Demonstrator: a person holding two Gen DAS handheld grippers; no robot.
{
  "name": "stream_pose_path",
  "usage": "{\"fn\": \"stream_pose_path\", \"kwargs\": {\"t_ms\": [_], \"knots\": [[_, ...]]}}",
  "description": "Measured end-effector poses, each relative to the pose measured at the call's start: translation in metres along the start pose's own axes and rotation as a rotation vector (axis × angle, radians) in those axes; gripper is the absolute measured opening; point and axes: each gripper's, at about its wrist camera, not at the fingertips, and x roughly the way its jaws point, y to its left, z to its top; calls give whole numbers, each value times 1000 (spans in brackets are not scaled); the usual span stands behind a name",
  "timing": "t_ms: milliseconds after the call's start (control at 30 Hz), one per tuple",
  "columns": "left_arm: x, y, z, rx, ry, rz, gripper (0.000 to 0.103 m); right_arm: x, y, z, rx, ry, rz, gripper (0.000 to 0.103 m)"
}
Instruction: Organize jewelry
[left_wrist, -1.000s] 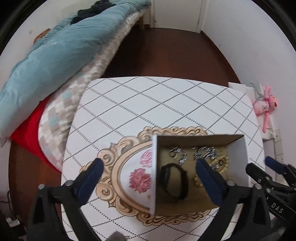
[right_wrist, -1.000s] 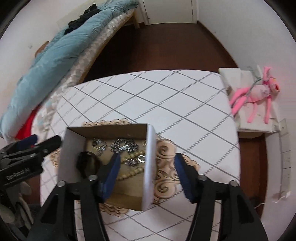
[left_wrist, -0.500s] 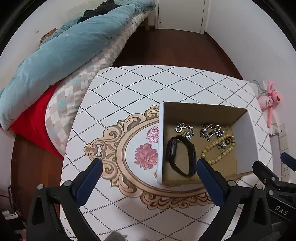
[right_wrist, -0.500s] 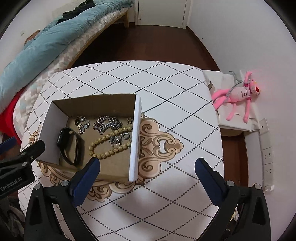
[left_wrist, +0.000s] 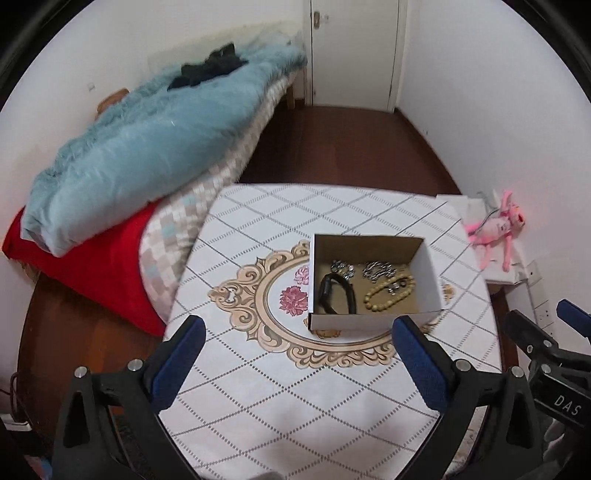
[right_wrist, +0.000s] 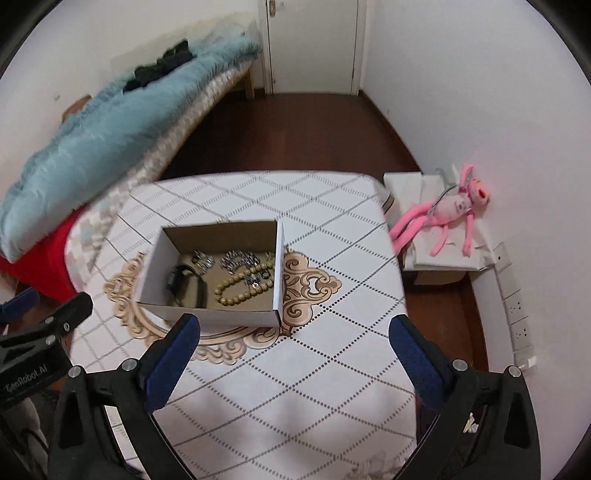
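White walls (left_wrist: 480, 92), dark brown wood floor (left_wrist: 351, 147). White door (left_wrist: 354, 51) at far end, closed. Bed along left wall: fluffy light-blue blanket (left_wrist: 147, 147) on top, dark clothing (left_wrist: 210, 70) piled near its far end, checked quilt (left_wrist: 207, 195) and red sheet (left_wrist: 96, 273) under it. Table under white diamond-grid cloth (right_wrist: 295, 369) with ornate beige medallion. Right of table: low white stand (right_wrist: 424, 258) against wall, pink plush toy (right_wrist: 447, 210) lying on it. Wall sockets (right_wrist: 517, 314) low on right wall. Even, diffuse light.
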Motion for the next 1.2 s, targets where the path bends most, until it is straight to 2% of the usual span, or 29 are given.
{"fn": "stream_pose_path", "kwargs": {"t_ms": [167, 400, 667, 900, 1200], "knots": [[-51, -1, -2, -13, -48, -37, 103, -70, -5, -10, 13, -99, -3, 103], [-121, -8, -1, 7, -166, -32, 103, -145, -12, -16, 16, -206, -22, 103], [-149, -8, -4, 9, -176, -49, 103, -200, -12, -20, 19, -284, -21, 103], [-144, -10, -5, 0, -155, -55, 103, -208, -15, -23, 24, -267, -10, 103], [-104, -17, 12, 7, -91, -24, 103, -161, -14, -3, 22, -193, -28, 103]]}}
